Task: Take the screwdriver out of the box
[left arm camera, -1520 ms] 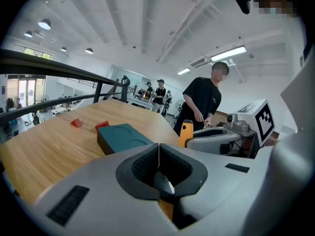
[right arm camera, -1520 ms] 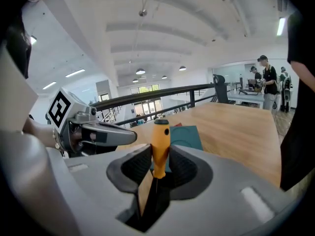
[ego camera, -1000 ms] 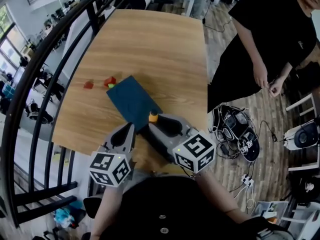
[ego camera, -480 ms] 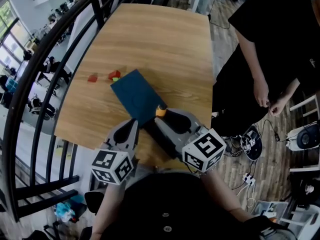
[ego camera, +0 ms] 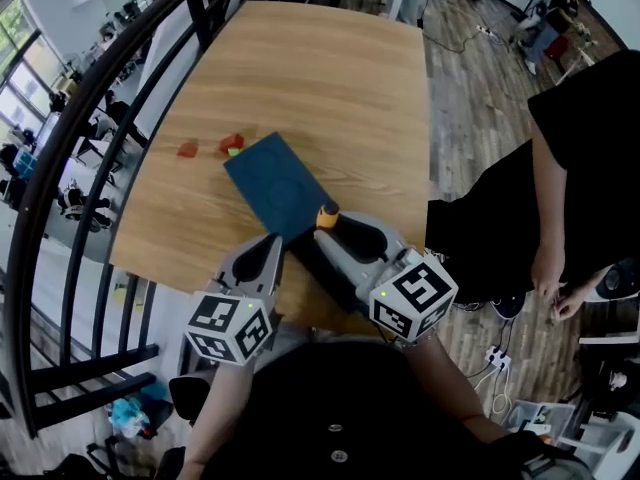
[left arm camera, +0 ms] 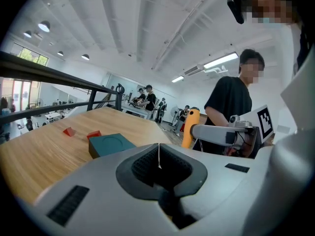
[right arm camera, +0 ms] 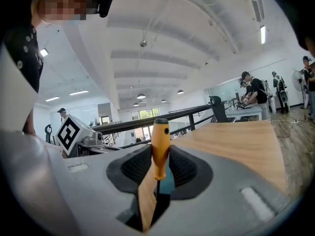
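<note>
I am reading the right hand-held gripper (ego camera: 330,228) as clamping the screwdriver (right arm camera: 160,146) by its orange handle, with the handle upward and the thin shaft pointing down between the pads. In the head view the tool is standing just at the near corner of the dark teal box (ego camera: 278,186), which is lying flat on the wooden desk (ego camera: 320,78). I am unable to confirm contact between the two. The left hand-held gripper (left arm camera: 158,157) is sitting beside the right one, jaws pressed together on nothing. Red blocks (ego camera: 231,144) are lying just beyond the box, and a person in black (ego camera: 560,168) is standing at the desk's right side.
</note>
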